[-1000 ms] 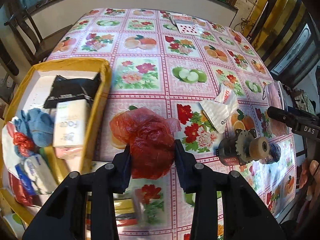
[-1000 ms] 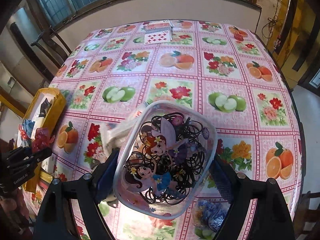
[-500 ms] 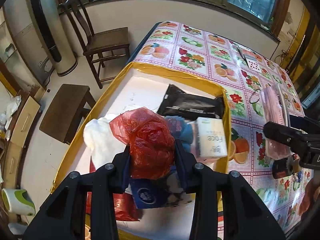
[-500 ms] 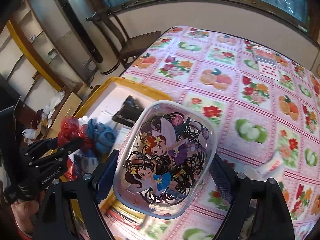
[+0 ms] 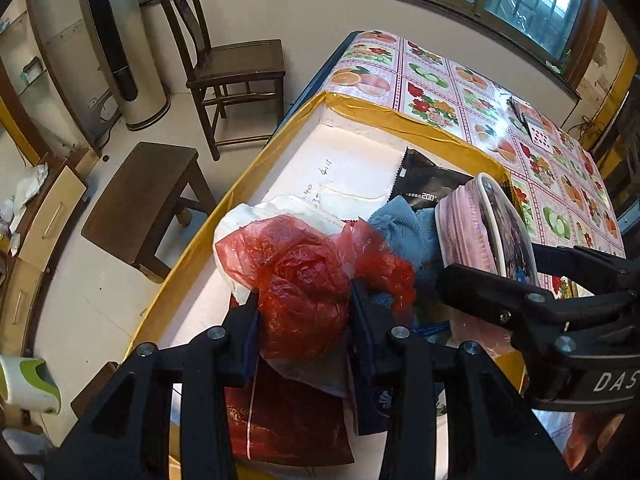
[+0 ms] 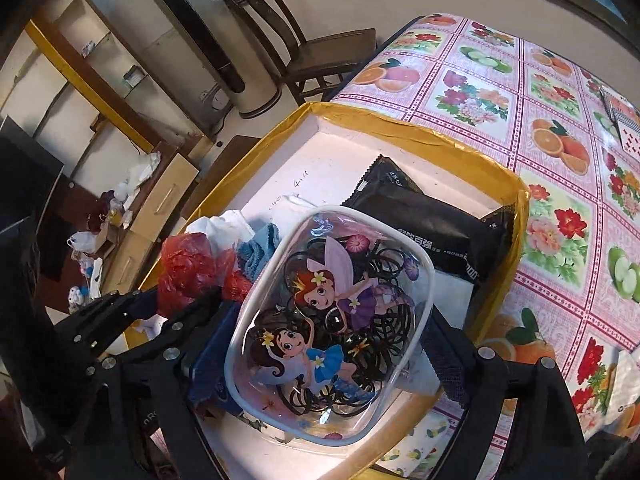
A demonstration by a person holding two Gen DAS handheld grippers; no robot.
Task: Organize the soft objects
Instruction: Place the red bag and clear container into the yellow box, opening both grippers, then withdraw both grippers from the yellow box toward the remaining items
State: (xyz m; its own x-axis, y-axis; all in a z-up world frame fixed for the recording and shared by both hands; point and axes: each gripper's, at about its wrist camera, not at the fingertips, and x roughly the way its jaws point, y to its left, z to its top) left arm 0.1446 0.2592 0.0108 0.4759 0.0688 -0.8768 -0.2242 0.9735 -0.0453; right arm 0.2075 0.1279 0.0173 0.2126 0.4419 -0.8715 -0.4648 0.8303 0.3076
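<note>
Both my grippers loaded above the yellow-rimmed box [image 5: 362, 114].

My left gripper [image 5: 304, 312] clenches a crumpled red plastic bag [image 5: 298, 276] at lower centre of its view, over the white bag [image 5: 256, 216] and blue cloth [image 5: 404, 228]. My right gripper [image 6: 332, 340] clamps the clear cartoon pouch [image 6: 328, 320] of hair ties at centre frame, below the black packet [image 6: 432, 216] lying in the box.
</note>
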